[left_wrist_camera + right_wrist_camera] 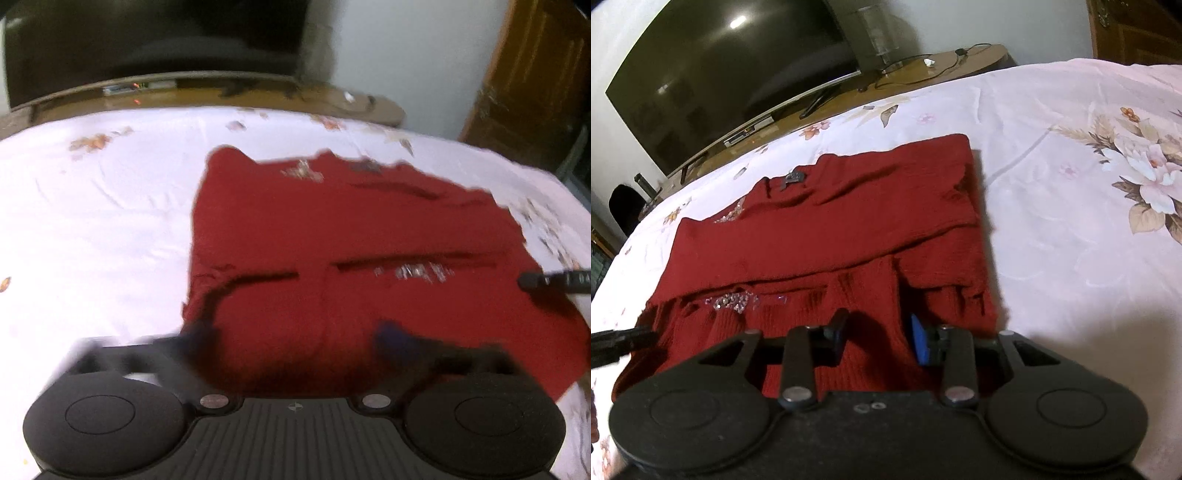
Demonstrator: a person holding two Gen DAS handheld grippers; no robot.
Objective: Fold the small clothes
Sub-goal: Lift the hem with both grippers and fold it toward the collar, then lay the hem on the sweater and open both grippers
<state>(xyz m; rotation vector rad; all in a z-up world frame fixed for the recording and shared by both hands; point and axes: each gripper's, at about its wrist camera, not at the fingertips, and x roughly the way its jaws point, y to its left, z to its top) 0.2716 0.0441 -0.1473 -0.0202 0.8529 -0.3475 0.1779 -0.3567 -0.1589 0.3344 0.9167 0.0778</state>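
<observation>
A dark red knitted garment (827, 221) lies folded on a bed covered by a pale sheet (1071, 229) printed with flowers. Its upper layer is turned back over the lower one, and a ribbed band runs along the near edge. A patch of silvery sequins (733, 303) glints on the near part, and a second patch sits farther back by a small grey label (792, 178), whose writing is too small to read. No brand or other lettering can be made out anywhere on the fabric.

The right gripper (879, 338) hangs just over the near ribbed edge. Its fingers, one carrying a blue pad (919, 341), stand partly apart, with red knit lying below the gap; neither pad presses on the cloth, so nothing is gripped. The left gripper (291, 341) is over the same near edge farther to the left. Its view is smeared by blur, yet its fingers (199, 341) stand spread wide, clear of the fabric, holding nothing. In each view the tip of the other gripper pokes in from the side.

Beyond the bed, a large dark television (731, 74) stands on a wooden table (942, 62), where a clear glass vessel (882, 35) and a black cable (945, 61) also rest. A wooden door (532, 81) is at the right.
</observation>
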